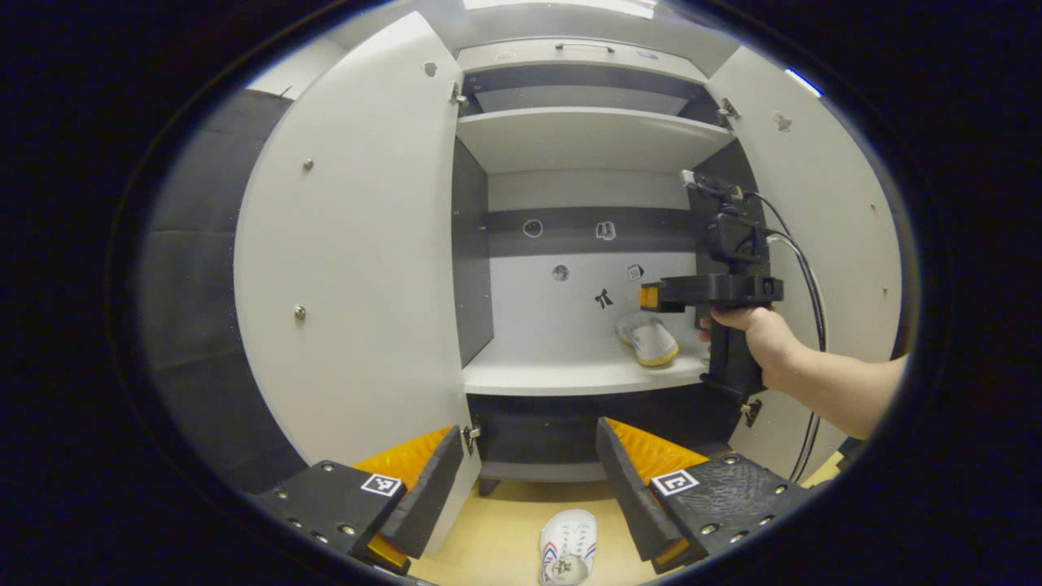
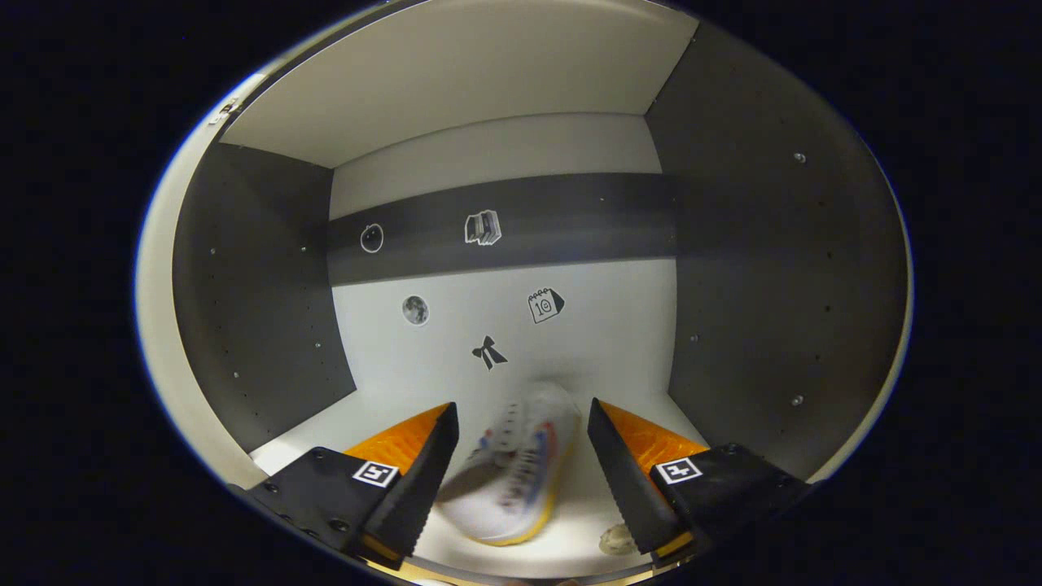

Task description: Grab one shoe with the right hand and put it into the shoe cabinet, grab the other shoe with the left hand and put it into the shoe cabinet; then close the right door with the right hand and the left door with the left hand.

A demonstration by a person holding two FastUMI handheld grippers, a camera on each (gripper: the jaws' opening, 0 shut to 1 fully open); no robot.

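A white shoe (image 1: 649,339) with a yellowish sole lies on the lower shelf (image 1: 570,376) of the open shoe cabinet, towards its right side. A person's hand holds my right gripper (image 1: 649,297) just above that shoe. In the right gripper view the same shoe (image 2: 513,476) looks blurred and lies on the shelf (image 2: 326,423) between the spread fingers of my right gripper (image 2: 521,456), which is open. The second white shoe (image 1: 567,547) lies on the tan floor in front of the cabinet. My left gripper (image 1: 529,480) hovers open above it, with nothing between its fingers.
Both cabinet doors stand wide open, the left door (image 1: 358,244) and the right door (image 1: 822,228). An upper shelf (image 1: 586,134) spans the cabinet above. Dark side walls (image 2: 773,285) enclose the lower compartment. Cables (image 1: 806,268) trail from the right gripper.
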